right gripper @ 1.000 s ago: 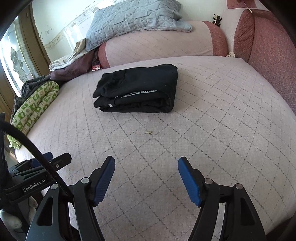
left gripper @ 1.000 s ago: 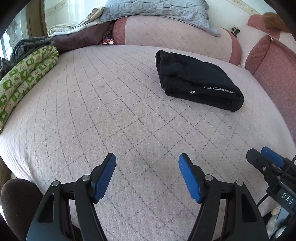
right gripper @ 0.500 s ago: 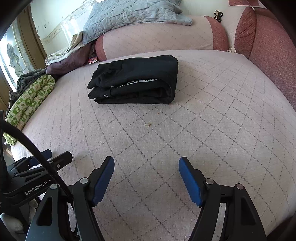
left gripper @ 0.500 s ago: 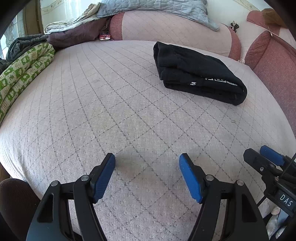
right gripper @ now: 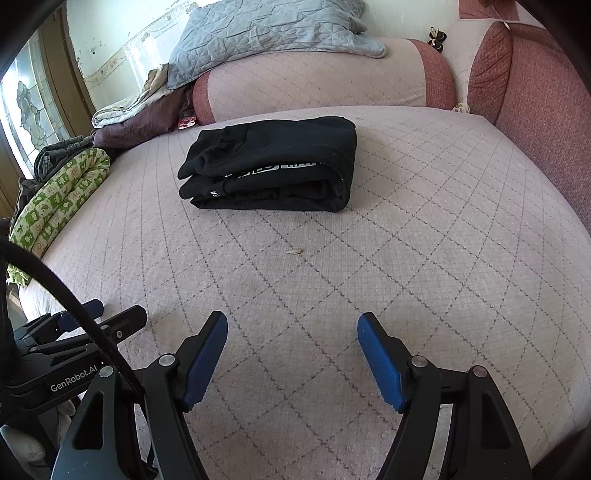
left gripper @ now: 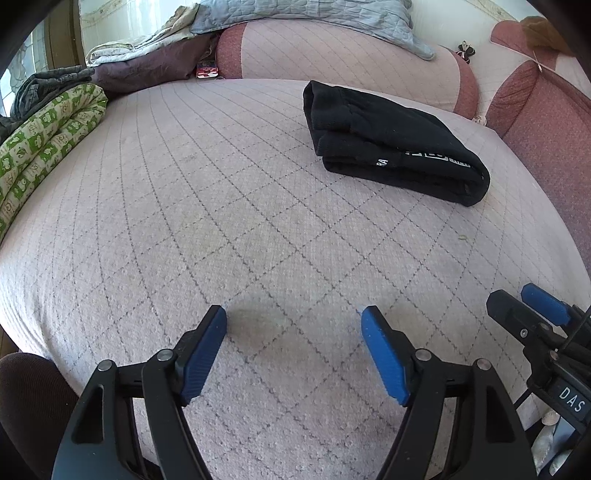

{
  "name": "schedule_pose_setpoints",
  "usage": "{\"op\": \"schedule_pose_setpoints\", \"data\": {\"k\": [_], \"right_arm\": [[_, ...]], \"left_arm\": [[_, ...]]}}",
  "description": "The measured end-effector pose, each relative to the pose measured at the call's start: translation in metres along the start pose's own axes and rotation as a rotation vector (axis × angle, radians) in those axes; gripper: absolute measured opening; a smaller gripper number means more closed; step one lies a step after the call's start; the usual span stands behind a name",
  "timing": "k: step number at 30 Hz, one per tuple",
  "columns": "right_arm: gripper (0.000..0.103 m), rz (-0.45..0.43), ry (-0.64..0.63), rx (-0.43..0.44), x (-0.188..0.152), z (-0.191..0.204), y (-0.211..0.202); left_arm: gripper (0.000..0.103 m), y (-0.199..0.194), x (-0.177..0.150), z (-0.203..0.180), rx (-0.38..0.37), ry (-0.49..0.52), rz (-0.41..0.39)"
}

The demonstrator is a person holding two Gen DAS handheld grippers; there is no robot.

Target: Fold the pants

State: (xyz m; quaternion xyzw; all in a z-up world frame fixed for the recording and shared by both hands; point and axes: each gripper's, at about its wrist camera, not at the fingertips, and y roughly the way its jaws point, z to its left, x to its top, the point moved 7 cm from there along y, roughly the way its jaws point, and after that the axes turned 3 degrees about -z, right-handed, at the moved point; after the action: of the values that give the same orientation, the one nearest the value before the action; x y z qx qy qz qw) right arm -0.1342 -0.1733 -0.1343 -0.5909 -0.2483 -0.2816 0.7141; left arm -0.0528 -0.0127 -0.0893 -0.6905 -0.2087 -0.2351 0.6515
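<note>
Black pants (left gripper: 391, 144) lie folded into a compact bundle on the pink quilted bed, white lettering along one edge. In the right wrist view the pants (right gripper: 273, 162) sit ahead, slightly left. My left gripper (left gripper: 293, 317) is open and empty, low over the bed's near edge, well short of the pants. My right gripper (right gripper: 291, 321) is open and empty too, also near the front edge. Each gripper shows in the other's view: the right one at the right edge (left gripper: 532, 306), the left one at the lower left (right gripper: 92, 317).
A green-patterned quilt (left gripper: 40, 147) lies along the bed's left side. Folded blankets (left gripper: 147, 62) and a grey-blue quilt (right gripper: 266, 33) rest on the bolster (right gripper: 321, 85) at the back. Red cushions (right gripper: 535, 92) line the right. A small crumb (right gripper: 294, 251) lies on the bed (right gripper: 424, 229).
Both grippers stay open and empty. The views have shifted only slightly; the folded pants have not moved on the bed.
</note>
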Motion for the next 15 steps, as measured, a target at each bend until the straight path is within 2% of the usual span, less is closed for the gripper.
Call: {"op": "schedule_pose_setpoints", "data": {"k": [10, 15], "right_arm": [[0.079, 0.006, 0.009, -0.007, 0.0011, -0.0066, 0.0028], [0.082, -0.023, -0.013, -0.042, 0.0051, -0.0088, 0.0000]], "left_arm": [[0.081, 0.0021, -0.0021, -0.0051, 0.005, 0.021, -0.002], [0.082, 0.0025, -0.0005, -0.0048, 0.002, 0.047, -0.065]]}}
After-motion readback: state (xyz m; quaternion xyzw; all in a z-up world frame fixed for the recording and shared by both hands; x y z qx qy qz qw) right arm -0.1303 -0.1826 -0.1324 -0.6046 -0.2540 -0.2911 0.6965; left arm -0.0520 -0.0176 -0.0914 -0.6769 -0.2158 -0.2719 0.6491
